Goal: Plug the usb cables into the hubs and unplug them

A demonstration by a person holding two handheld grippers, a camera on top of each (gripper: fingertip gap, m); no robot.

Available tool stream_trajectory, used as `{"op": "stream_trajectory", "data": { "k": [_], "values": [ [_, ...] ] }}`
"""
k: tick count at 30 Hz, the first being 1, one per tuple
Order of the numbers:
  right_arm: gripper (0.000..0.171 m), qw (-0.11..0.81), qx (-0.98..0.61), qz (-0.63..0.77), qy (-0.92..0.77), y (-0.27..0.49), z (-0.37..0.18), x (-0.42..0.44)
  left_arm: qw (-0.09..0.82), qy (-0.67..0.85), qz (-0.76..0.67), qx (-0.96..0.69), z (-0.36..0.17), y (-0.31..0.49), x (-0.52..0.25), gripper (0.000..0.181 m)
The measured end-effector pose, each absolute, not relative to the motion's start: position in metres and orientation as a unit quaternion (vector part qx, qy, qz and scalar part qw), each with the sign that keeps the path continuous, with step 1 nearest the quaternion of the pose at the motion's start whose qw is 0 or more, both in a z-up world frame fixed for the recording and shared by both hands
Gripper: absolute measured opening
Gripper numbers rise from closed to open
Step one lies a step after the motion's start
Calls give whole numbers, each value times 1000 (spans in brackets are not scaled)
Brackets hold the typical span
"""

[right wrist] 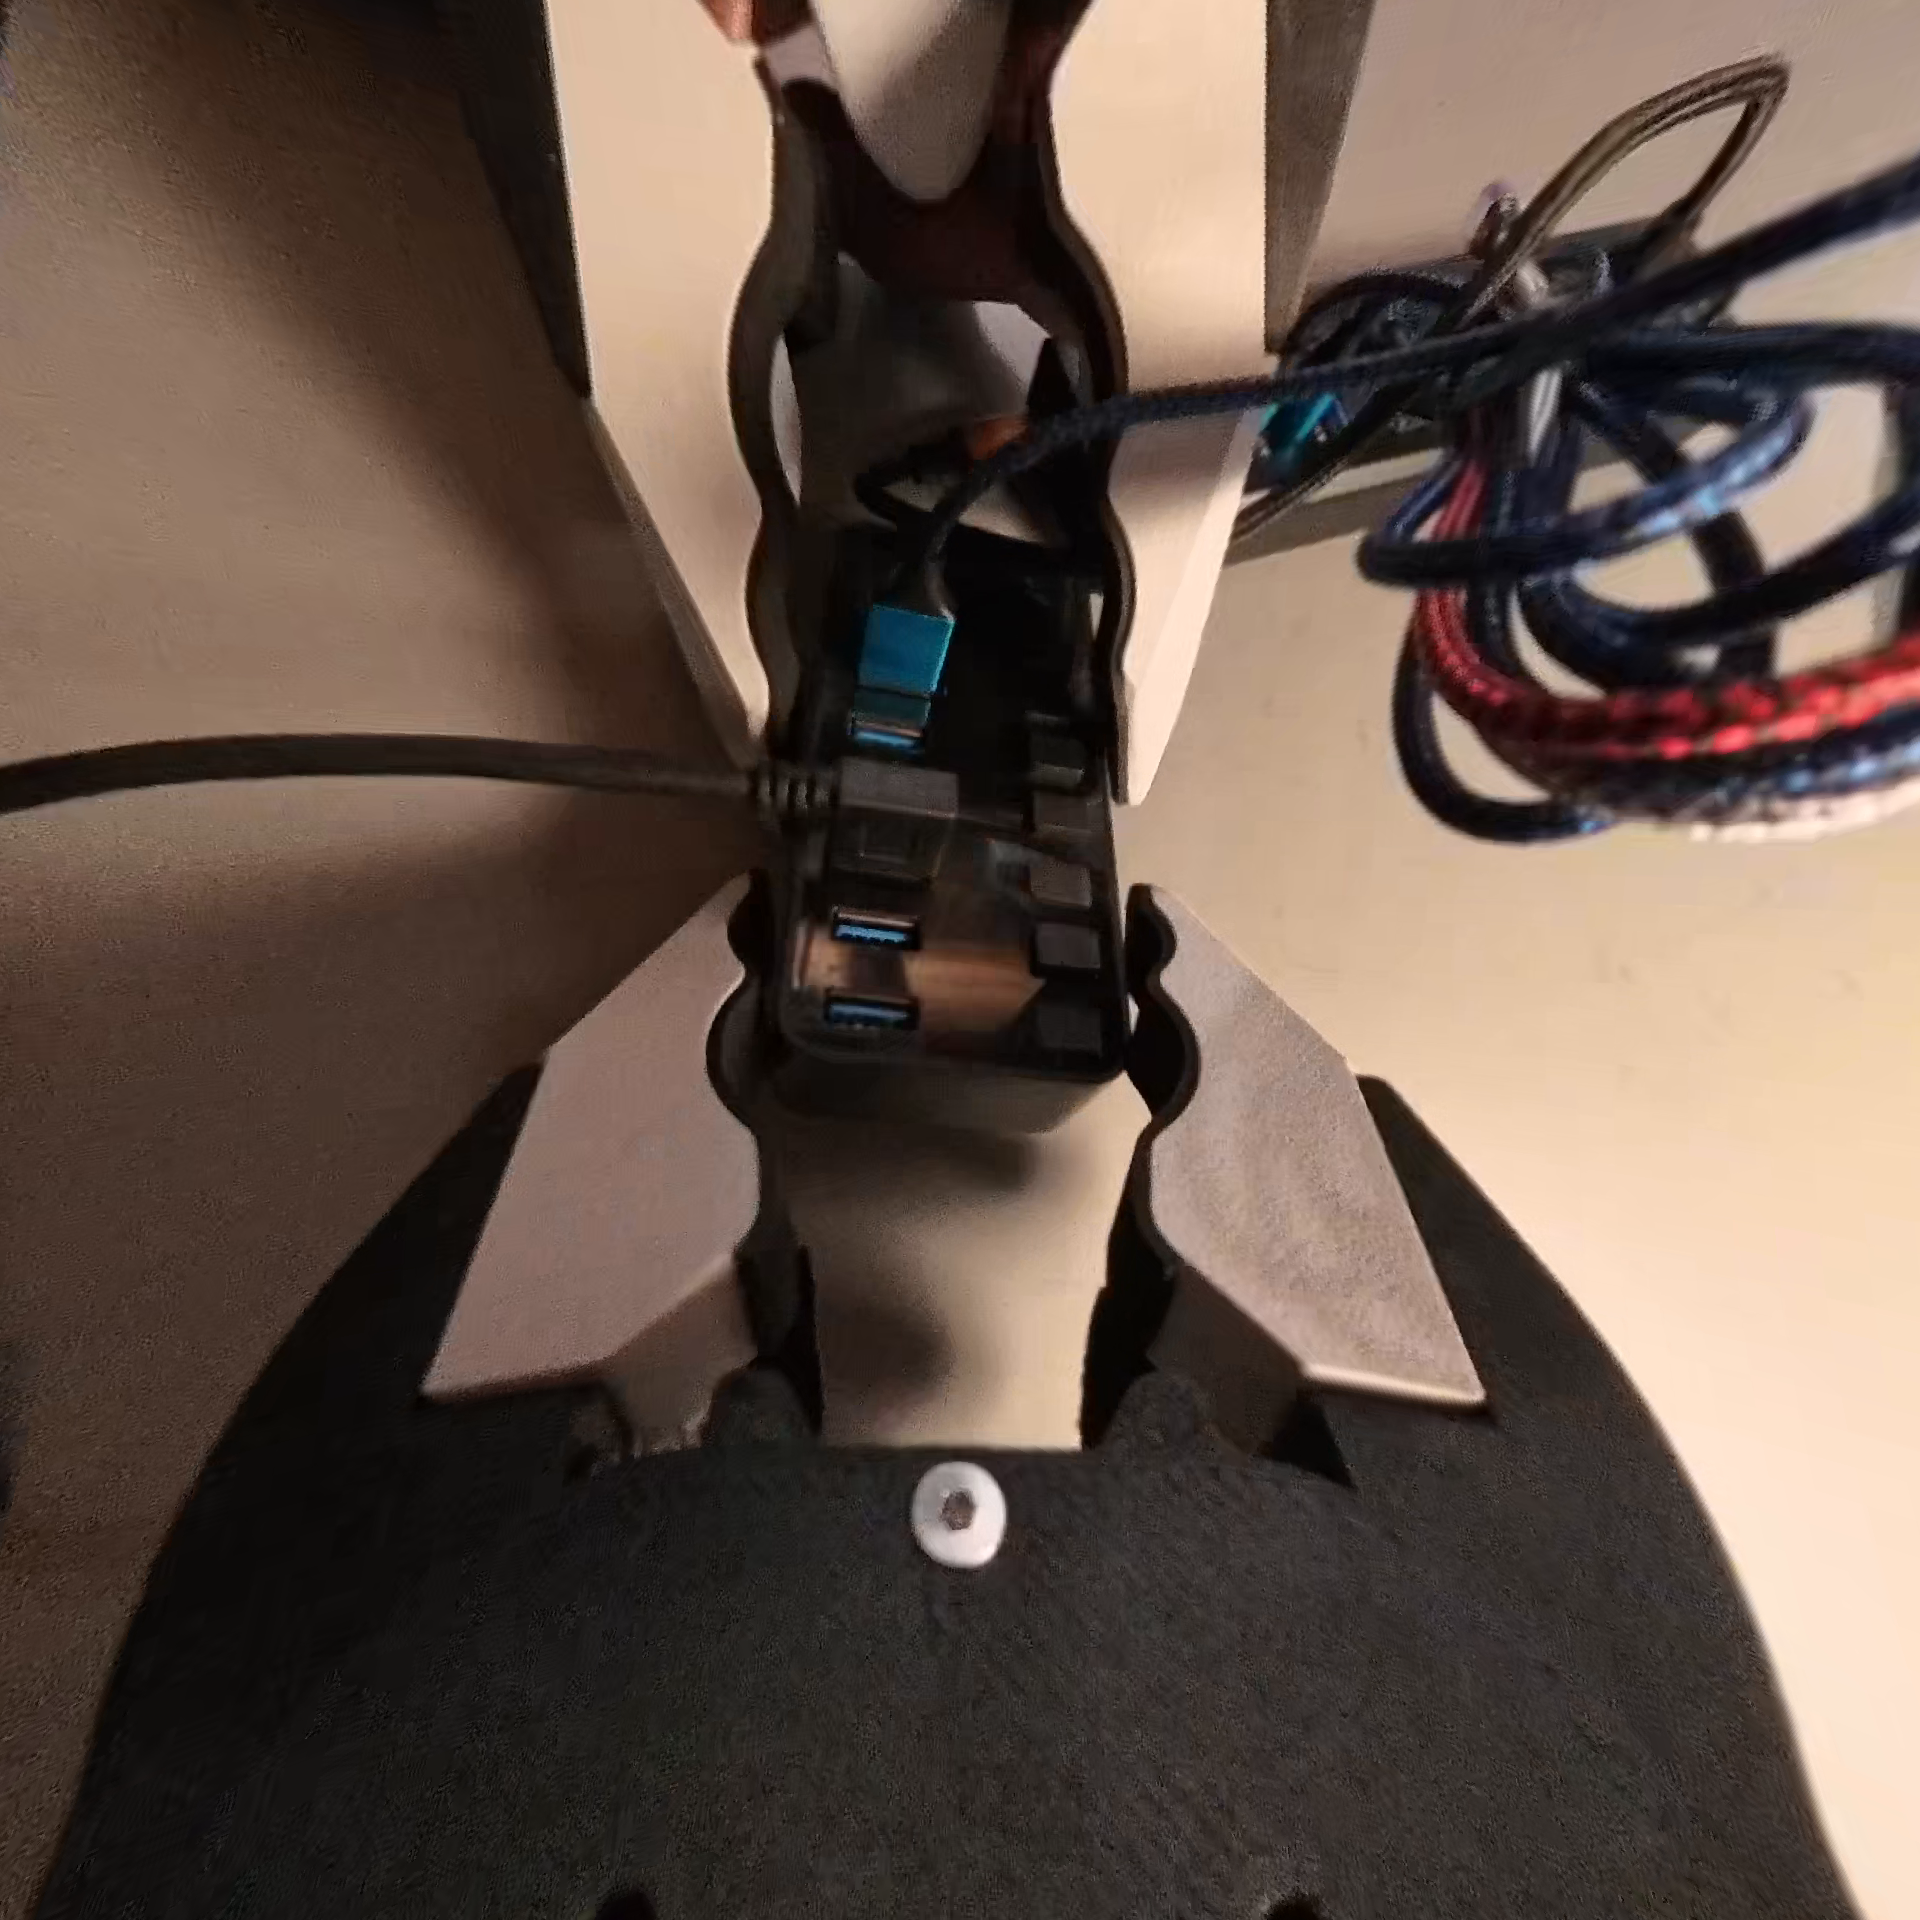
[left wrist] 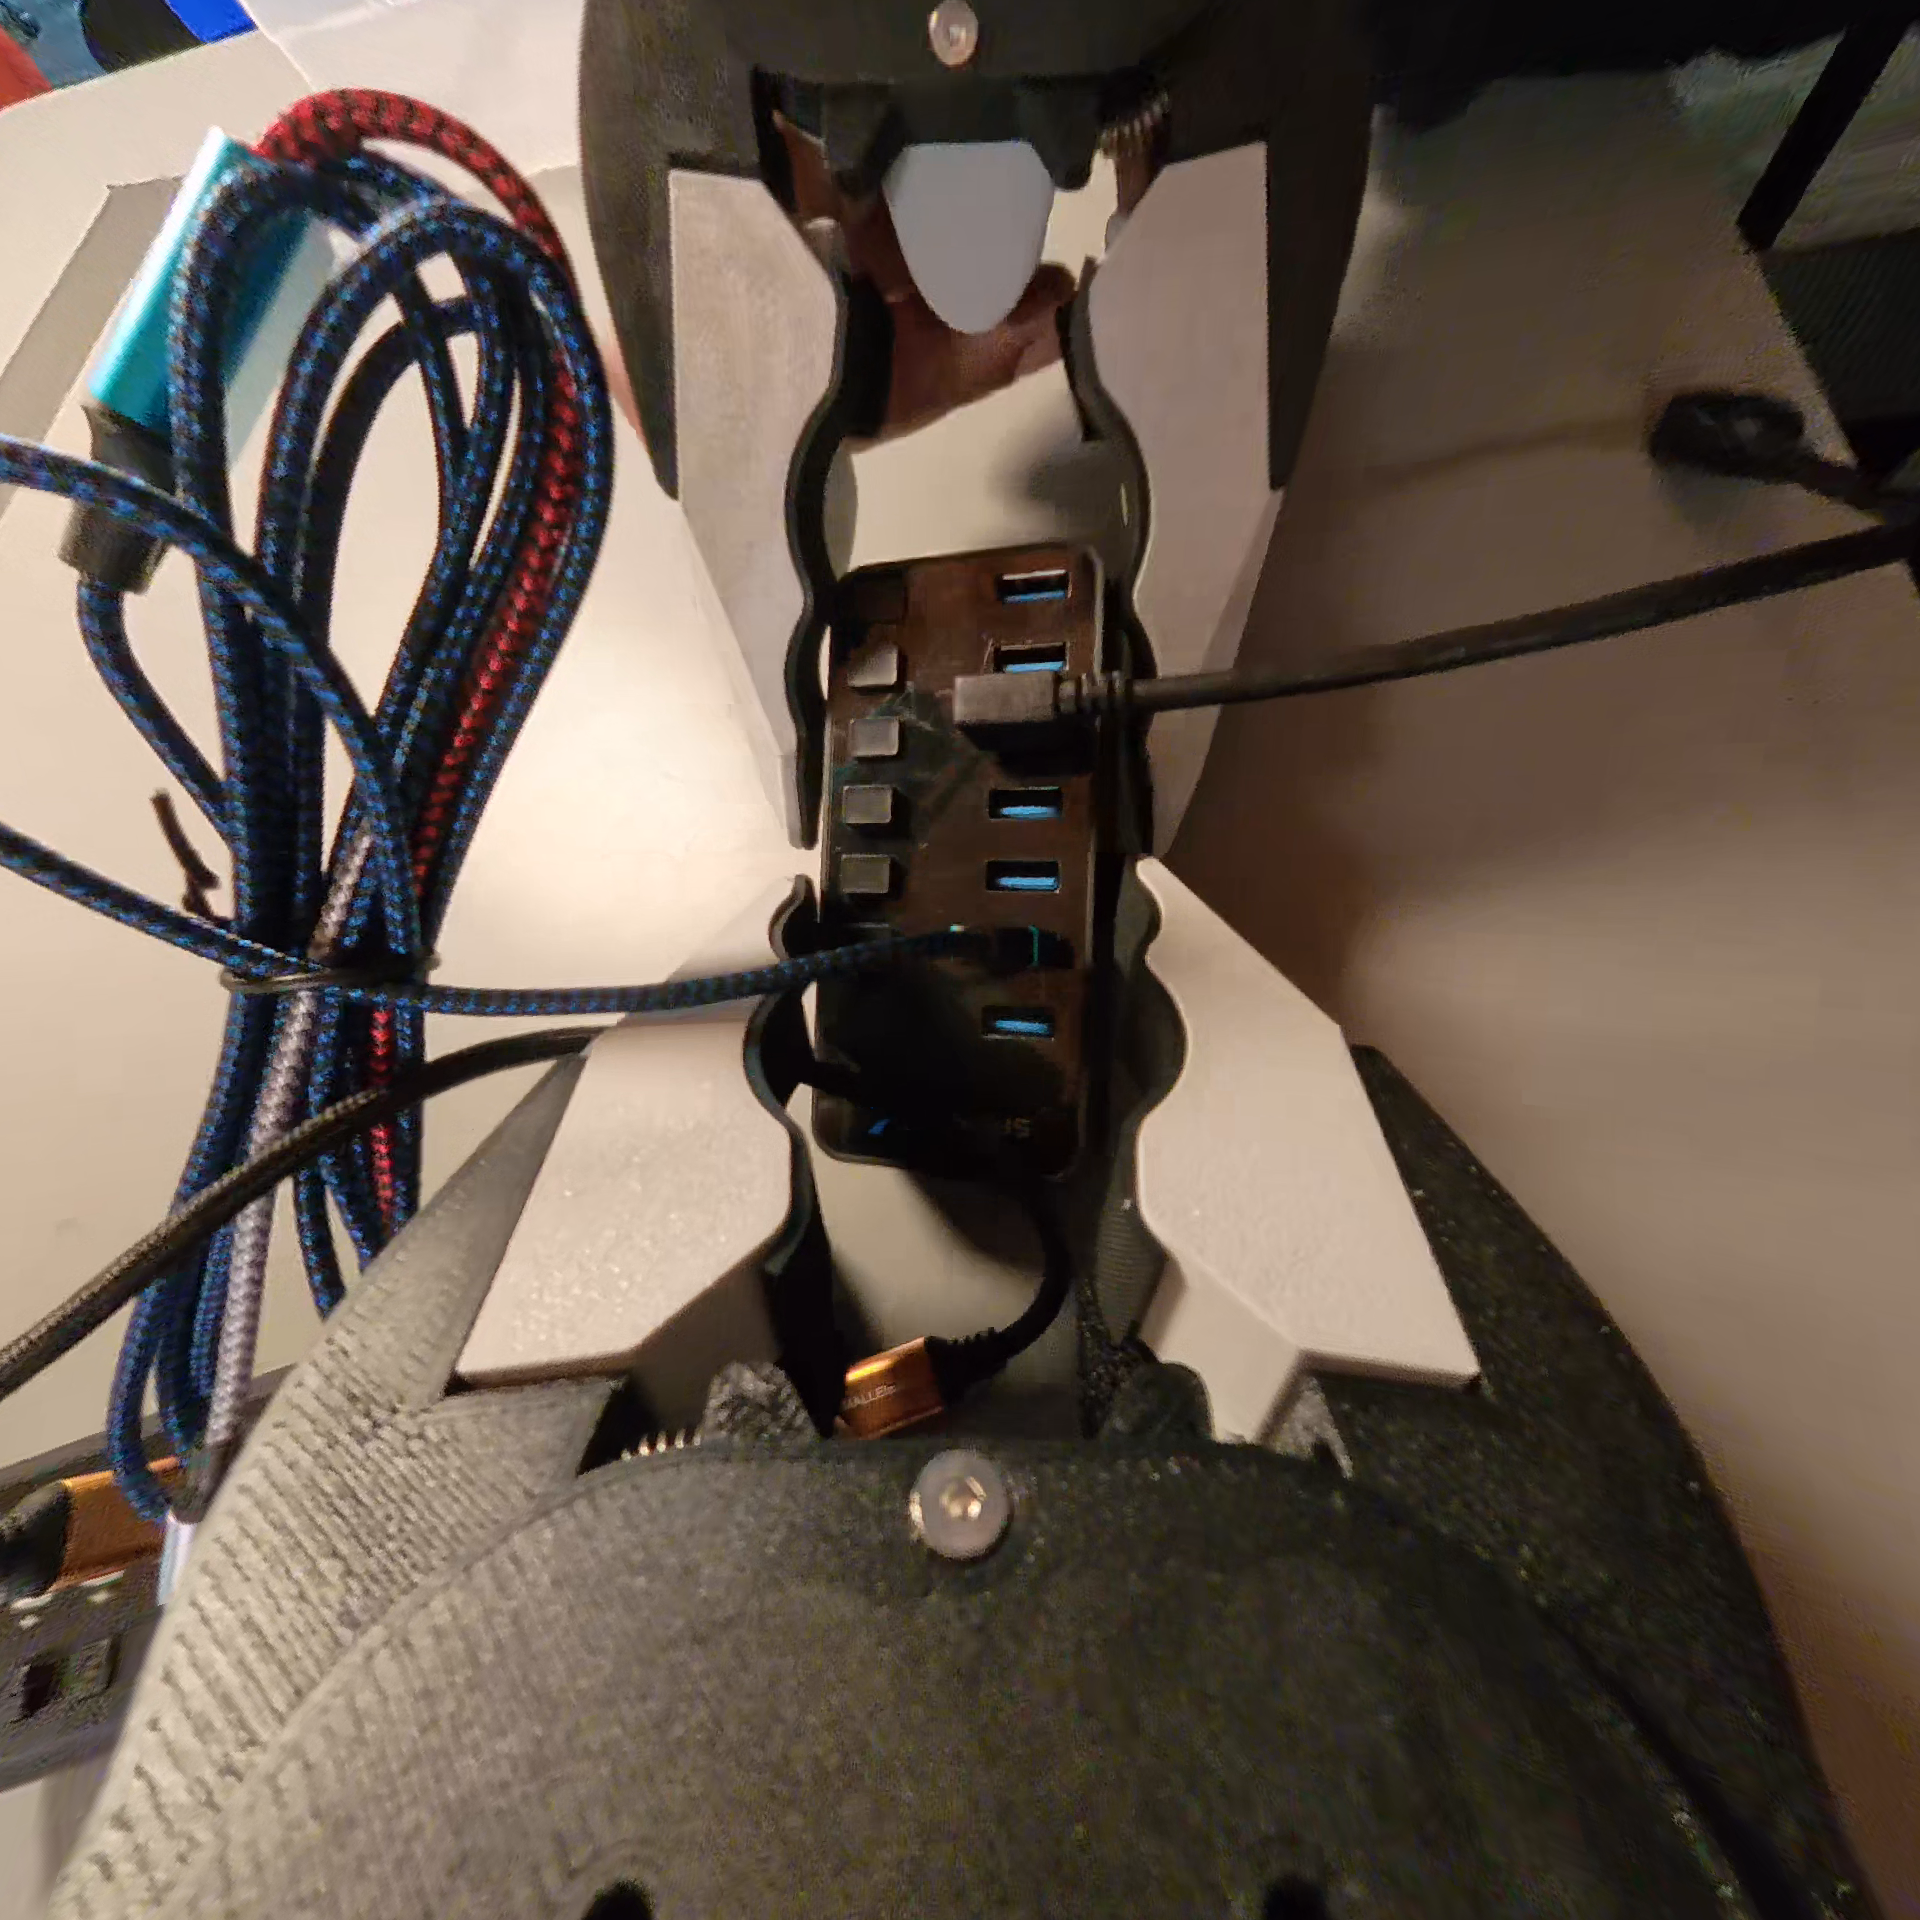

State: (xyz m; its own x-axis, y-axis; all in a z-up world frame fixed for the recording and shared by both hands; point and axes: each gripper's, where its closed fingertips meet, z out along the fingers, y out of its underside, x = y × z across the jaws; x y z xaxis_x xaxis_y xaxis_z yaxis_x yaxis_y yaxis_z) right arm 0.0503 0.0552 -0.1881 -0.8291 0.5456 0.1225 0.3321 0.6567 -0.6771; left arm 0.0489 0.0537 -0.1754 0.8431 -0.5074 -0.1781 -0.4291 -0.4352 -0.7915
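In the left wrist view, the black hub (left wrist: 935, 790) lies flat on the pale worktop (left wrist: 1507, 1039), away from any edge I can see. My left gripper (left wrist: 974, 878) has a finger on each side of the hub's near end. I cannot tell if it is squeezing or just sitting there. The right gripper (left wrist: 974, 844) comes from the other way and hugs the far end. A plain black cable (left wrist: 1455, 644) is plugged into the hub. A blue braided cable (left wrist: 623, 997) runs to another hole, but its plug is hidden here. A copper plug (left wrist: 883, 1392) lies loose by my gripper. A tied bundle of cables (left wrist: 395, 623) sits toward the worktop's far left edge. I think the blue cable could catch on a finger. Then a pull would drag the whole hub along. In the right wrist view, my right gripper looks clenched on the hub's sides, with both fingers touching it. This view shows the teal plug (right wrist: 904, 649) standing up in a hole between the other gripper's fingers, which the left view hides. Some metal shows under it, so I think it is not pushed in all the way. If I pull it crooked, it could jam or bend. This view does not show the copper plug clearly.
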Motion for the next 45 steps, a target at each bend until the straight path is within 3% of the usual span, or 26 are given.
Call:
{"op": "stream_trajectory", "data": {
  "k": [9,14,24,31,37,45],
  "values": [
    [67,108,-305,475,-818,83,-146,57,453,262,-41,-852,-173,52,39,60],
    [67,124,-306,488,-808,86,-141,54,456,184,-123,-862,-162,51,41,59],
    [66,317,-240,397,-827,91,-129,37,430,1,-317,-846,-144,49,49,51],
    [66,365,-223,413,-804,89,-111,34,433,-114,-417,-791,-136,62,55,51],
    [66,411,-214,423,-779,92,-91,32,491,-144,-351,-784,-110,62,31,50],
    [66,478,-218,435,-732,92,-69,26,469,-241,-545,-652,-96,71,51,51]
  ]
}}
